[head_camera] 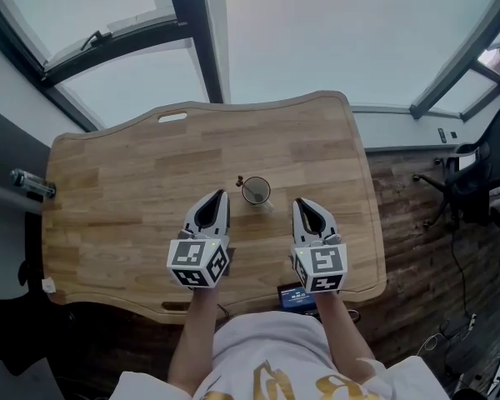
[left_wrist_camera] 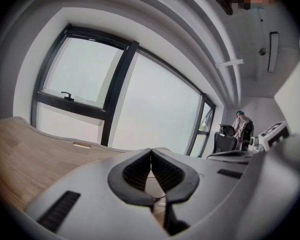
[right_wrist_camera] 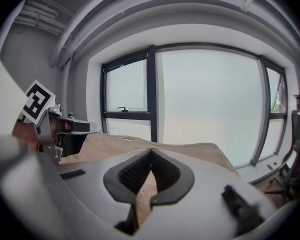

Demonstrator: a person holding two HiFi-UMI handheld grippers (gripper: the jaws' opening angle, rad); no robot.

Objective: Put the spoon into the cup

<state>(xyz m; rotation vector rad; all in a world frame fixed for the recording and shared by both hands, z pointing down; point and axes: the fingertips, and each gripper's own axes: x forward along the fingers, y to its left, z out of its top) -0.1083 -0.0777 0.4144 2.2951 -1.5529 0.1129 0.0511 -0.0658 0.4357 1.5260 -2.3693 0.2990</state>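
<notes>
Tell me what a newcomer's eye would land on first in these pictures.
First come the two grippers low in the head view, the left gripper and the right gripper, both with jaws together on nothing. Just beyond their tips a lone cup stands on the wavy-edged wooden table. Large windows fill the wall past the table.

Surface (head_camera: 125, 198): pale honey wood, striped in planks. Cup (head_camera: 256, 191), at 12 o'clock of the 2 tongs: pale grey. Left tongs (head_camera: 222, 195) and right tongs (head_camera: 301, 202): white shells, black ribbed pads, cubes patterned in black-and-white squares. Shirt (head_camera: 267, 348): white, gold print.
</notes>
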